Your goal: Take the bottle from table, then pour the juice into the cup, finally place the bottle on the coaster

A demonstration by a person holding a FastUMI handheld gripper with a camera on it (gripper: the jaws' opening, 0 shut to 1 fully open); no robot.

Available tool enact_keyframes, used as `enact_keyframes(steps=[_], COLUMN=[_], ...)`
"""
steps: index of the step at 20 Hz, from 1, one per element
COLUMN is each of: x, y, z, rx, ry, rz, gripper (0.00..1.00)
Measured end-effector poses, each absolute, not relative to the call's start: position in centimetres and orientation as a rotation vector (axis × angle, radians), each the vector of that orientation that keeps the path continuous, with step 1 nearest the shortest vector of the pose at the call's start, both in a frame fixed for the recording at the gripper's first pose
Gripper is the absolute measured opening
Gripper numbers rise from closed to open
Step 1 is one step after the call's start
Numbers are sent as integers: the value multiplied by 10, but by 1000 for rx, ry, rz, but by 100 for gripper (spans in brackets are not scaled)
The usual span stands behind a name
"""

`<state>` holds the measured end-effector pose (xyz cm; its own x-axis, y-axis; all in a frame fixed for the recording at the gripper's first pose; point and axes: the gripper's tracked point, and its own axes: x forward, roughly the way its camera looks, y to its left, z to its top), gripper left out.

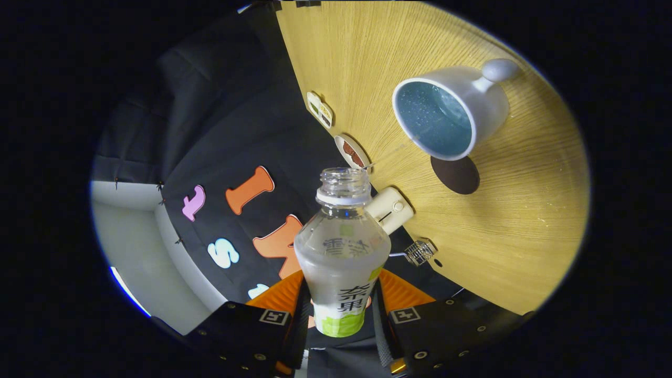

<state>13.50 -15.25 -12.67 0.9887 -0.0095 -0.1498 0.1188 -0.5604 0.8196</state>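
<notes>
Gripper [341, 315] fingers clamp uncapped clear plastic bottle [342, 247], lower centre; white blue-lined ceramic cup [451, 113] upper right on wooden table [525, 210], dark round coaster [455, 175] beside it.

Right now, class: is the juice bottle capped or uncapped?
Uncapped: the juice bottle, gripped between the claw fingers, shows bare neck threads and an open mouth.

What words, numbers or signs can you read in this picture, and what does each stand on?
Bottle, clamped in the claw: printed label characters, lens-warped and partly covered; no sure reading.
Small cards beyond the bottle: too small to read.
Cup: no text.
</notes>
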Motion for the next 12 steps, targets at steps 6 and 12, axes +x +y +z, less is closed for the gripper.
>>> enact_keyframes(steps=[6, 12], x=[130, 128], y=[-138, -148], z=[-144, -152], rx=[1731, 1264], ry=[204, 303], rz=[-216, -273], gripper=[55, 55])
